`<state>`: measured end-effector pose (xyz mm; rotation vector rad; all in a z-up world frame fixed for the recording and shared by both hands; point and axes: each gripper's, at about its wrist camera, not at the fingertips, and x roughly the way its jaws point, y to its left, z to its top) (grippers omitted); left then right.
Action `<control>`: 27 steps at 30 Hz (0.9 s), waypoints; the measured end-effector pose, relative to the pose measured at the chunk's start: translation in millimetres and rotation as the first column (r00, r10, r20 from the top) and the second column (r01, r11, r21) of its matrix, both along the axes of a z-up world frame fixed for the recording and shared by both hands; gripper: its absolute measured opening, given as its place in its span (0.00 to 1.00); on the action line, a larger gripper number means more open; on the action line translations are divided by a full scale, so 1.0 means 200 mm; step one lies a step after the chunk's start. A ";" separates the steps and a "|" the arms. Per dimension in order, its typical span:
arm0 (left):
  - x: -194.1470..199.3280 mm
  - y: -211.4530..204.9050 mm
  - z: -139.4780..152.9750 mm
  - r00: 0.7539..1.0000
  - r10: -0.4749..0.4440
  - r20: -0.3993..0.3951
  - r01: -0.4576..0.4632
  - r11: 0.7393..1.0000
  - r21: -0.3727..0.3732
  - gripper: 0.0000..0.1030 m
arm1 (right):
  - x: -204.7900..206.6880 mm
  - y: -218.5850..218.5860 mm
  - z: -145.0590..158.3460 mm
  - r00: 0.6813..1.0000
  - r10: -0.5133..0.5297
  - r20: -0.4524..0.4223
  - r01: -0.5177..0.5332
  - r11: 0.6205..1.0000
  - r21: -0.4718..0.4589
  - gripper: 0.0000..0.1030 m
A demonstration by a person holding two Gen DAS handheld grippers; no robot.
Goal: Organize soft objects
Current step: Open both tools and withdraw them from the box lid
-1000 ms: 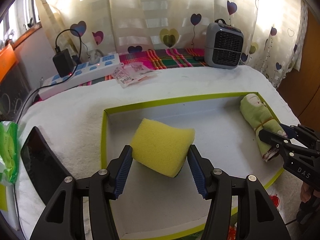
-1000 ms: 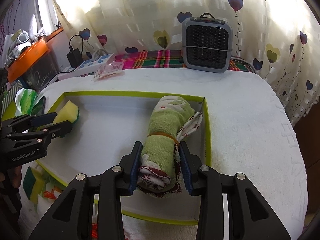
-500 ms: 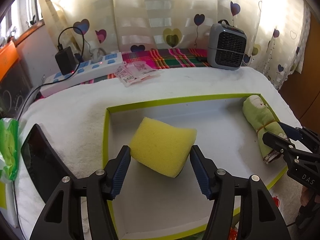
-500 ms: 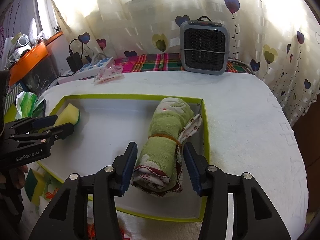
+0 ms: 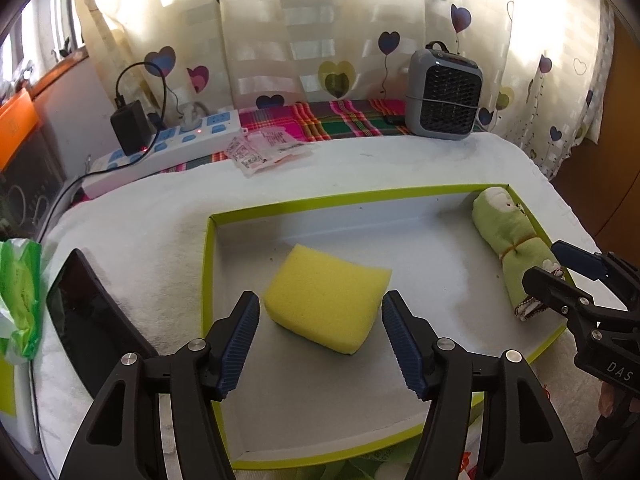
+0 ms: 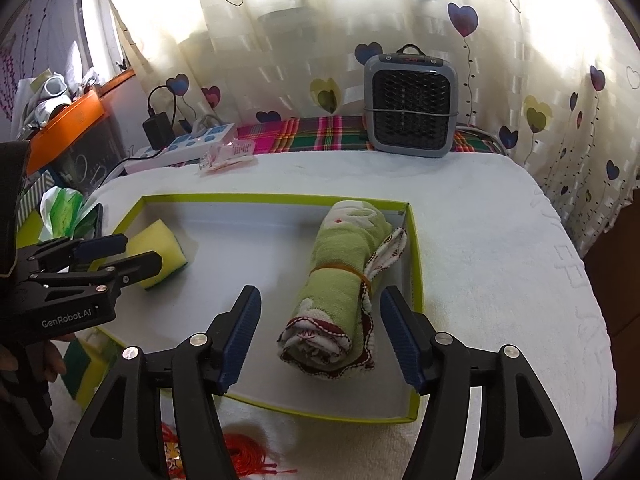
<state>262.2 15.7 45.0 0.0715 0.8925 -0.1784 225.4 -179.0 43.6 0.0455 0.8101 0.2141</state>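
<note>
Two soft things are lying in the green-rimmed tray now. Over on the left, the left gripper has just been opening, its pads clear of the yellow sponge lying between them. Moving right, the right gripper has also been opening, its jaws spread around the rolled green towel beside the right wall.

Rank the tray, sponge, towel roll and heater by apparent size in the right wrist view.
1. Tray, clearly the largest.
2. Towel roll.
3. Heater, though it stands farther back, so its real size against the roll is unsure.
4. Sponge, partly hidden by the left gripper.
</note>
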 end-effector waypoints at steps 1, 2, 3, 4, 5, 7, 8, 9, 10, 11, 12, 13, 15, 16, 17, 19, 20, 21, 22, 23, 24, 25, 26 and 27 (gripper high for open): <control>-0.01 0.00 0.00 1.000 -0.001 0.002 0.001 1.000 -0.003 0.62 | -0.01 0.00 0.00 1.000 -0.002 0.001 0.002 1.000 0.004 0.62; -0.01 0.00 0.01 1.000 -0.002 0.004 0.002 1.000 -0.004 0.62 | -0.01 0.00 0.00 1.000 -0.004 0.001 0.004 1.000 0.007 0.62; -0.02 0.00 0.01 1.000 -0.002 0.005 0.002 1.000 -0.004 0.62 | -0.01 -0.01 0.00 1.000 -0.005 0.002 0.005 1.000 0.010 0.62; -0.03 0.01 0.02 1.000 -0.002 0.008 0.002 1.000 -0.004 0.62 | -0.02 -0.01 0.01 1.000 -0.007 0.003 0.007 1.000 0.011 0.62; -0.03 0.01 0.02 1.000 0.000 0.010 0.000 1.000 -0.006 0.62 | -0.02 -0.01 0.01 1.000 -0.009 0.004 0.009 1.000 0.012 0.62; -0.06 0.02 0.04 1.000 0.003 0.017 -0.003 1.000 -0.011 0.62 | -0.04 -0.01 0.02 1.000 -0.009 0.006 0.008 1.000 0.019 0.62; -0.06 0.02 0.05 1.000 0.007 0.018 -0.006 1.000 -0.012 0.62 | -0.05 -0.01 0.02 1.000 -0.008 0.007 0.008 1.000 0.021 0.62; -0.08 0.02 0.05 1.000 0.010 0.022 -0.010 1.000 -0.011 0.62 | -0.05 -0.01 0.02 1.000 -0.010 0.009 0.010 1.000 0.022 0.62; -0.10 0.03 0.06 1.000 0.010 0.028 -0.010 1.000 -0.009 0.62 | -0.06 -0.01 0.03 1.000 -0.011 0.011 0.011 1.000 0.023 0.62; -0.11 0.03 0.07 1.000 0.009 0.029 -0.009 1.000 -0.009 0.62 | -0.07 -0.01 0.03 1.000 -0.011 0.014 0.010 1.000 0.028 0.62; -0.12 0.03 0.07 1.000 0.009 0.030 -0.009 1.000 -0.009 0.62 | -0.08 -0.01 0.04 1.000 -0.010 0.017 0.009 0.999 0.035 0.62; -0.14 0.03 0.08 1.000 0.010 0.029 -0.010 1.000 -0.009 0.62 | -0.09 -0.01 0.04 1.000 -0.009 0.018 0.009 0.999 0.040 0.62; -0.18 0.04 0.09 0.999 0.018 0.038 -0.018 1.000 -0.012 0.62 | -0.12 -0.01 0.05 1.000 -0.008 0.022 0.007 0.999 0.049 0.62; -0.20 0.05 0.10 0.999 0.019 0.040 -0.018 1.000 -0.016 0.62 | -0.13 0.00 0.06 1.000 -0.007 0.024 0.005 0.999 0.052 0.62; -0.22 0.05 0.10 0.999 0.021 0.040 -0.020 1.000 -0.019 0.62 | -0.15 0.00 0.06 1.000 -0.004 0.026 0.003 0.999 0.053 0.62; -0.25 0.06 0.11 0.999 0.023 0.041 -0.022 0.999 -0.023 0.62 | -0.18 0.01 0.07 0.999 -0.001 0.033 -0.001 0.999 0.051 0.62; -0.27 0.06 0.11 0.999 0.022 0.041 -0.021 0.999 -0.027 0.62 | -0.19 0.01 0.07 0.999 0.000 0.036 -0.002 0.999 0.049 0.62; -0.28 0.06 0.11 0.999 0.018 0.040 -0.017 0.999 -0.033 0.62 | -0.21 0.02 0.08 0.999 0.000 0.040 -0.002 0.999 0.049 0.62; -0.30 0.06 0.11 0.999 0.016 0.038 -0.015 0.999 -0.036 0.62 | -0.22 0.02 0.08 0.999 -0.001 0.041 -0.001 0.999 0.051 0.62; -0.32 0.06 0.11 0.999 0.015 0.037 -0.014 0.999 -0.039 0.62 | -0.24 0.02 0.08 0.999 -0.002 0.040 -0.001 0.998 0.055 0.62; -0.34 0.07 0.11 0.999 0.014 0.038 -0.013 0.999 -0.045 0.62 | -0.25 0.02 0.08 0.999 -0.002 0.039 0.000 0.998 0.059 0.62; -0.35 0.07 0.11 0.999 0.017 0.038 -0.015 0.999 -0.049 0.62 | -0.27 0.03 0.08 0.999 -0.004 0.039 0.001 0.998 0.063 0.62; -0.37 0.08 0.11 0.999 0.020 0.039 -0.018 0.998 -0.057 0.62 | -0.28 0.02 0.09 0.999 -0.005 0.039 0.003 0.998 0.066 0.62; -0.39 0.09 0.11 0.999 0.023 0.040 -0.020 0.998 -0.066 0.62 | -0.29 0.03 0.09 0.999 -0.007 0.040 0.004 0.998 0.069 0.62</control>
